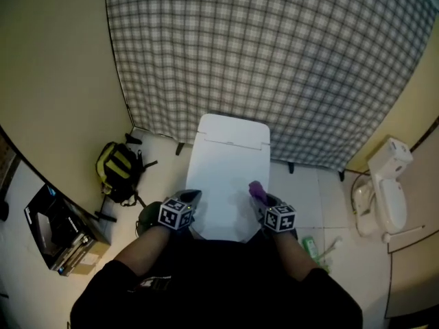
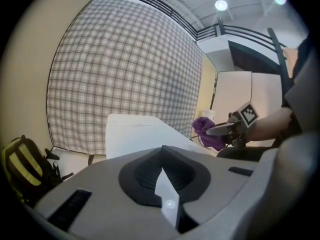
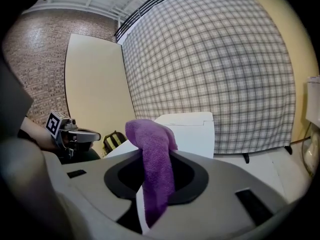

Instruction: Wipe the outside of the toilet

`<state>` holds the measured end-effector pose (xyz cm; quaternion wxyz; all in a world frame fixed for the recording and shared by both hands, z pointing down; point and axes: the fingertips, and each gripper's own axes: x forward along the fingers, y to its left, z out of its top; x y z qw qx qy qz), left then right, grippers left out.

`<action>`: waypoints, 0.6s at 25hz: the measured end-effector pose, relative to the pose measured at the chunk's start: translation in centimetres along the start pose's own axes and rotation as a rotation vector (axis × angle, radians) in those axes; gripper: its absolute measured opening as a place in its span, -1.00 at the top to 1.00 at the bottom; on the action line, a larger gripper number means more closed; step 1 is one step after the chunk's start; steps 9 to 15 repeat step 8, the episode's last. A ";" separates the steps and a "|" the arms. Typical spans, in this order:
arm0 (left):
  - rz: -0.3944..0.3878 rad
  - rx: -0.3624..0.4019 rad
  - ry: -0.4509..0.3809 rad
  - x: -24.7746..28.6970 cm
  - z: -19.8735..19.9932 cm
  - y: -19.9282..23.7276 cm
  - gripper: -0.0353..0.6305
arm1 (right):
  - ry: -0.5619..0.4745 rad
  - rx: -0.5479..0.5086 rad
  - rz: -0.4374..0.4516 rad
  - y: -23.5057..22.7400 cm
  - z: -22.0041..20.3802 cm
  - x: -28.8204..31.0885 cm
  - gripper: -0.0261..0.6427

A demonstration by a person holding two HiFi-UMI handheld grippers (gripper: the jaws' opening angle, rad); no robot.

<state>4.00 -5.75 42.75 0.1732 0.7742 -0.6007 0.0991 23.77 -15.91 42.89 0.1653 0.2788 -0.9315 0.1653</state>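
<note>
Head view: white toilet lengthwise from 6 to 12 o'clock, tank at 12. Right gripper clamped on purple cloth; left gripper closed, empty.

Your right claw clamps a purple cloth.
The cloth stands up between the jaws, in front of the white toilet; your left claw shows at left, a checked curtain behind.

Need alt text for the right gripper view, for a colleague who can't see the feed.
The right claw is shut on a purple cloth that sticks up between its jaws, with the white toilet just beyond. The left claw shows at far left, and a checked curtain fills the background.
</note>
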 end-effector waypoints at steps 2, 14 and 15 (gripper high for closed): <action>-0.020 0.006 0.005 0.9 -1.1 1.0 0.88 | 0.008 -0.017 -0.003 0.3 -0.8 1.6 0.62; -0.034 0.022 -0.007 1.8 -1.8 3.3 0.88 | 0.025 -0.038 0.015 1.4 -2.1 4.8 0.62; -0.034 0.022 -0.007 1.8 -1.8 3.3 0.88 | 0.025 -0.038 0.015 1.4 -2.1 4.8 0.62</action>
